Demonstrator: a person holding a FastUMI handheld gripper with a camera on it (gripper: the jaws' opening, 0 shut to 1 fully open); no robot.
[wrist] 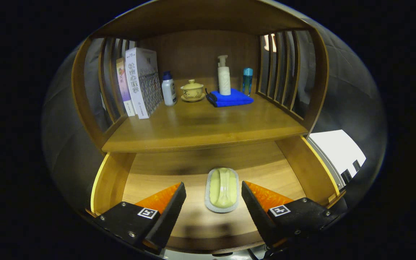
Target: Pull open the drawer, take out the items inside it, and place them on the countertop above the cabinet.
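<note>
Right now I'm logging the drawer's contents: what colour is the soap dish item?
Pale green in a whitish tray, between the open gripper fingers, gripper view.

Well beyond the fingers, you had a row of upright books (138,81) leaning at the left slatted side. Next to them stood a small white bottle (169,89), then a yellow lidded cup (192,90) on its saucer. To the right, a folded blue cloth (230,98) lay before a white pump bottle (224,75), a slim blue bottle (247,81) beside it.
</note>
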